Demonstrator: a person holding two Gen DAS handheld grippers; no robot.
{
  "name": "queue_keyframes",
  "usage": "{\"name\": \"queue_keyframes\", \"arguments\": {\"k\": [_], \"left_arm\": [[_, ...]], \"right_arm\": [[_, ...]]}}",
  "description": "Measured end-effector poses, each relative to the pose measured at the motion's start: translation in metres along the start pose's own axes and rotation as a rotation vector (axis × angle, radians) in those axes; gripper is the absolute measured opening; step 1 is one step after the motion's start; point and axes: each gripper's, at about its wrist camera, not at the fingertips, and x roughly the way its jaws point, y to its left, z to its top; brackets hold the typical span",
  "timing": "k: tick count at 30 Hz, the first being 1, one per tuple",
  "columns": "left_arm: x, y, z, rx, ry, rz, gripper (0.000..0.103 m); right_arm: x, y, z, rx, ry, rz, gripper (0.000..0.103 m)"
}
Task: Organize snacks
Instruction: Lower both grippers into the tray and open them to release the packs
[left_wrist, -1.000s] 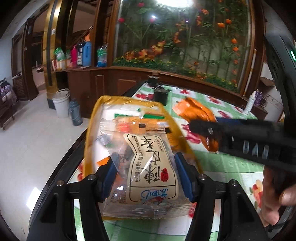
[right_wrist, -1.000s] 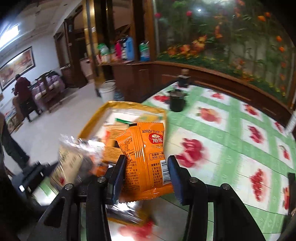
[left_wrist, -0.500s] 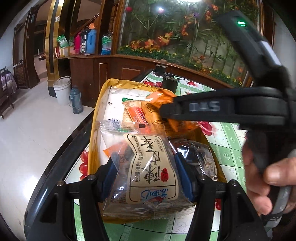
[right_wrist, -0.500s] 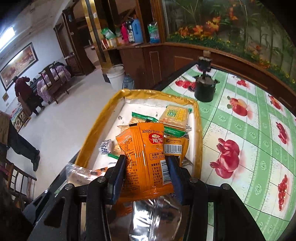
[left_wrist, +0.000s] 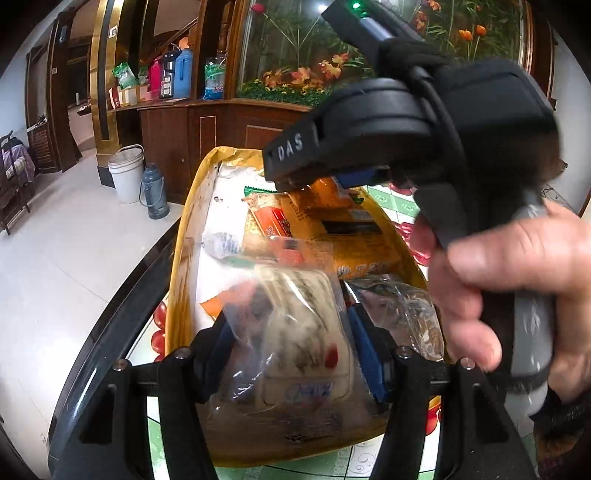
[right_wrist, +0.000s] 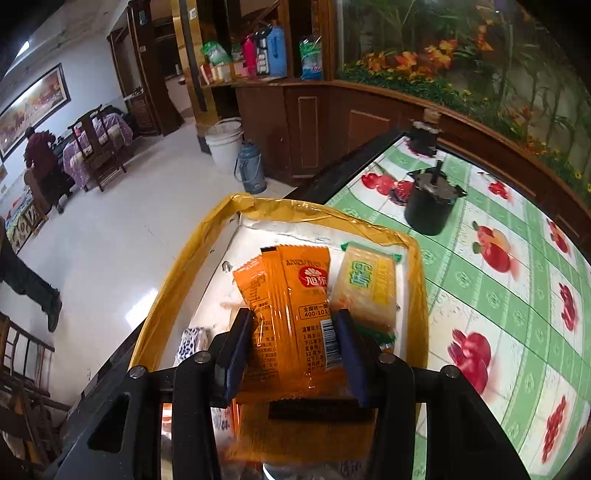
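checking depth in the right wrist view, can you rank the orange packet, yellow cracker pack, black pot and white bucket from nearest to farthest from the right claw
1. orange packet: gripped in the right claw.
2. yellow cracker pack: just beyond, to the right, in the yellow tray.
3. black pot: farther right, on the tablecloth.
4. white bucket: farthest, on the floor, upper left.

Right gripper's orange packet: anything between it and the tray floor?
Nothing stands above the tray. The right gripper holds the orange snack packet over it; a yellow cracker packet already lies on the floor, just right.
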Motion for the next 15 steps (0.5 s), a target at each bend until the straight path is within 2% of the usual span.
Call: {"name": "queue_keyframes", "arguments": {"k": [7, 15], "left_arm": [[0.000, -0.005, 0.000, 0.019, -0.012, 0.019, 0.060], [-0.011, -0.004, 0.000, 0.012, -0.042, 0.014, 0.061]], "right_arm": [[0.012, -0.004, 0.007, 0.022, 0.005, 0.076, 0.052], [-0.007, -0.006, 0.002, 0.037, -0.021, 0.128, 0.055]]}}
